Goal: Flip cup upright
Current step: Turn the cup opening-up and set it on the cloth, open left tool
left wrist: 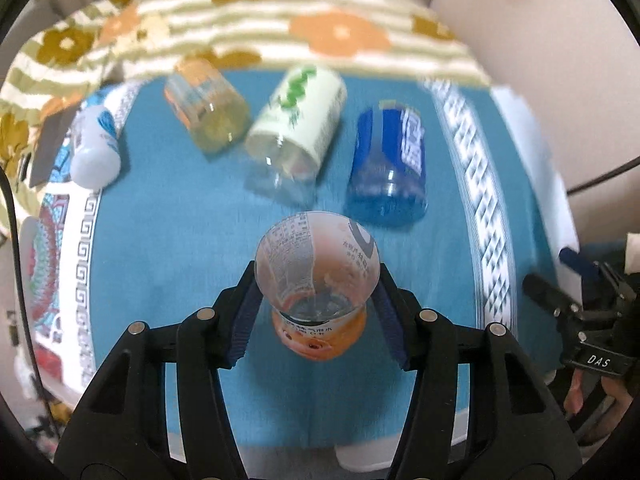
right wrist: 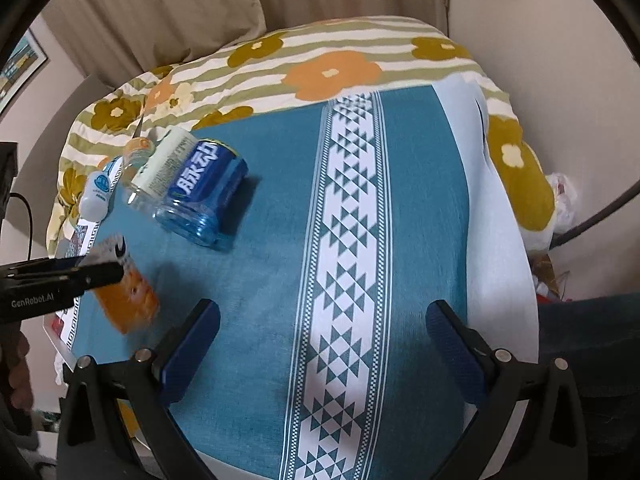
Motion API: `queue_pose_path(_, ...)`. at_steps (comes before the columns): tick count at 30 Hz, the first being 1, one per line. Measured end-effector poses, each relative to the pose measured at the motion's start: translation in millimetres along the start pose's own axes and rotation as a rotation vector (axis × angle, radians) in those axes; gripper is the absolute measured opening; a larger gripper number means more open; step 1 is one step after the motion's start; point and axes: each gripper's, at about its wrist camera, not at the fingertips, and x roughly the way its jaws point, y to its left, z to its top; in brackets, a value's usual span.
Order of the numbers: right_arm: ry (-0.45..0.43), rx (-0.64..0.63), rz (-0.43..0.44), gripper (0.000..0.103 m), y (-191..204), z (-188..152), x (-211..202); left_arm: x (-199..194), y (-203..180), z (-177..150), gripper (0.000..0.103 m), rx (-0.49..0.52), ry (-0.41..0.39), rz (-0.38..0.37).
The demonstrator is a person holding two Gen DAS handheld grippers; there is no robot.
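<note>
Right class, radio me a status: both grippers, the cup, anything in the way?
Left gripper shut on orange cup, mouth facing the camera. Right gripper open, over blue cloth. Blue cup lies just beyond, apart.

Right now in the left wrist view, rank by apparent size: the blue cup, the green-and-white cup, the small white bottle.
1. Green-and-white cup and blue cup: look alike, so unranked.
2. Small white bottle: clearly smallest, though fisheye edge distortion may shrink it.

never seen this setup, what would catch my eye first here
The orange cup gripped between the left tongs, open mouth facing the camera. Behind it, a blue cup and three more lie tipped on the teal cloth. The right tongs hang open over the white band.
</note>
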Motion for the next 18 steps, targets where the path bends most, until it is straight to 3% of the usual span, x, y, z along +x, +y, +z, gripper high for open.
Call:
queue_pose_path(3, -0.014, -0.024, -0.017, 0.103, 6, -2, -1, -2, 2, -7, 0.059, 0.028, -0.119, -0.005)
queue_pose_path(7, -0.037, -0.041, -0.024, 0.103, 12, -6, 2, -2, -2, -22, 0.059, 0.099, -0.266, 0.043)
queue_pose_path(13, -0.031, -0.033, 0.007, 0.103, 21, -11, 11, 7, 2, -37, 0.06, 0.102, -0.32, 0.043)
queue_pose_path(18, -0.035, -0.053, 0.003, 0.103, 30, -15, 9, 8, 3, -39, 0.063, 0.098, -0.312, 0.042)
